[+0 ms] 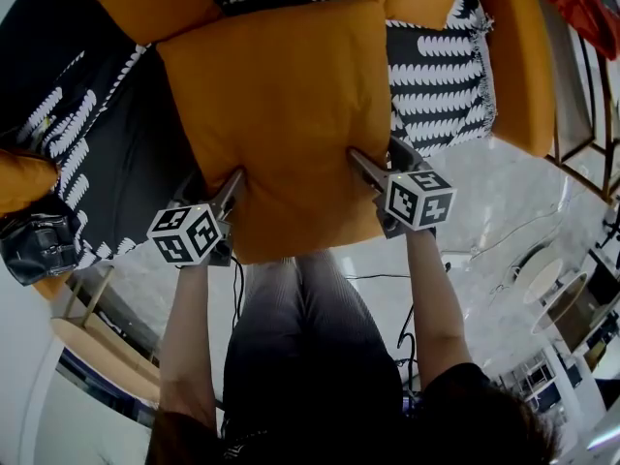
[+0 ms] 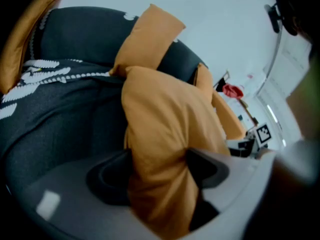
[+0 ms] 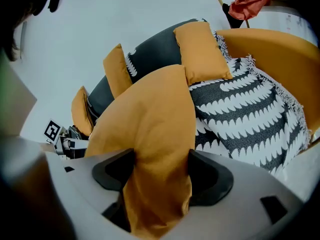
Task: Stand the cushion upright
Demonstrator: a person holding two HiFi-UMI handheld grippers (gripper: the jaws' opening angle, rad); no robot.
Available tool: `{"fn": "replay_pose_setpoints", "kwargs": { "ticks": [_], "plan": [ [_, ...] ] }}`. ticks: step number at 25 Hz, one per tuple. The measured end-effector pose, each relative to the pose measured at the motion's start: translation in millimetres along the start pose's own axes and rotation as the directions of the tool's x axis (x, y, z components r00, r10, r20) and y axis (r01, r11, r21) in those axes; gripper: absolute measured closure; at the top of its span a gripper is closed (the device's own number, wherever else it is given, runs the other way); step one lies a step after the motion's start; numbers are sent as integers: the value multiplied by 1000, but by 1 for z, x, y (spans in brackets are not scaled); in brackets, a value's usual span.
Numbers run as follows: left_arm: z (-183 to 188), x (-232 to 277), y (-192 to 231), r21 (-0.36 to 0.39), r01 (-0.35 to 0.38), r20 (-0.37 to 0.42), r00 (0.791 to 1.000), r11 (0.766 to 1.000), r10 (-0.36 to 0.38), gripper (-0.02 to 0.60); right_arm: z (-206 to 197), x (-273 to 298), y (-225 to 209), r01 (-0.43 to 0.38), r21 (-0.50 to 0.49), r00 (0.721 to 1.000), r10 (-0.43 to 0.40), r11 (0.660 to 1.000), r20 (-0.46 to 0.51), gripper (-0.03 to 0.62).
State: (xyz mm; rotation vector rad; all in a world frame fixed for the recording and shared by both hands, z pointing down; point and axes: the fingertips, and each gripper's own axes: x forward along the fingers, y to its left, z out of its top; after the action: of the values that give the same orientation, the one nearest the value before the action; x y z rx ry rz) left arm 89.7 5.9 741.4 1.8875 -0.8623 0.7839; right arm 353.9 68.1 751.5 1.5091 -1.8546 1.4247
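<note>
Dark sofa (image 1: 48, 56), glossy wht floor (image 1: 504, 201)

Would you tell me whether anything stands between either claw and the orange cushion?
Nothing visible does: the left claw and the right claw each have the cushion pinched between their jaws at its near edge.

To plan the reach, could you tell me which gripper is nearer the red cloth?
Right. The right gripper clamps the cushion on the side toward the red cloth; the left gripper clamps the opposite side.

Orange cushion (image 1: 281, 105), blk/wht leaf-print throw (image 1: 436, 85), dk grey sofa (image 2: 80, 31)
</note>
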Motion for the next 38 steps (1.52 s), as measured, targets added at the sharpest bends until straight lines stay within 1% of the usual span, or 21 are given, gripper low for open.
{"fn": "replay_pose_setpoints", "kwargs": {
  "ticks": [3,6,11,14,18,21,24,28,34,38],
  "plan": [
    [3,-1,-6,3,-4,-24,1000,1000,4,247,3,-6,1,3,-16,1000,-3,1000,-8,294],
    [4,-3,-12,5,-13,-40,999,1000,13,284,5,-11,5,7,-33,1000,-8,999,-11,355],
    [7,-17,-24,26,-17,-19,1000,1000,17,363,9,-26,16,15,-60,1000,-15,998,-9,455],
    [8,-26,-31,36,-11,-9,1000,999,11,382,10,-36,23,28,-71,1000,-28,997,-3,487],
    [8,-45,-37,46,-5,0,1000,999,5,391,7,-54,37,40,-68,999,-39,997,8,494],
    [10,-62,-44,54,-7,21,1000,999,6,393,8,-69,48,37,-69,999,-35,997,19,496],
    [17,-81,-53,58,-6,54,999,998,3,393,17,-85,60,26,-92,999,-23,995,42,497],
    [28,-114,-63,66,-10,120,993,998,2,394,35,-109,82,10,-132,997,-1,991,74,497],
    [52,-175,-70,73,-56,240,970,996,37,396,62,-136,128,-30,-185,992,52,982,113,499],
    [65,-212,-66,54,-93,320,945,994,71,396,82,-144,161,-69,-247,988,101,967,116,499]
  ]
}}
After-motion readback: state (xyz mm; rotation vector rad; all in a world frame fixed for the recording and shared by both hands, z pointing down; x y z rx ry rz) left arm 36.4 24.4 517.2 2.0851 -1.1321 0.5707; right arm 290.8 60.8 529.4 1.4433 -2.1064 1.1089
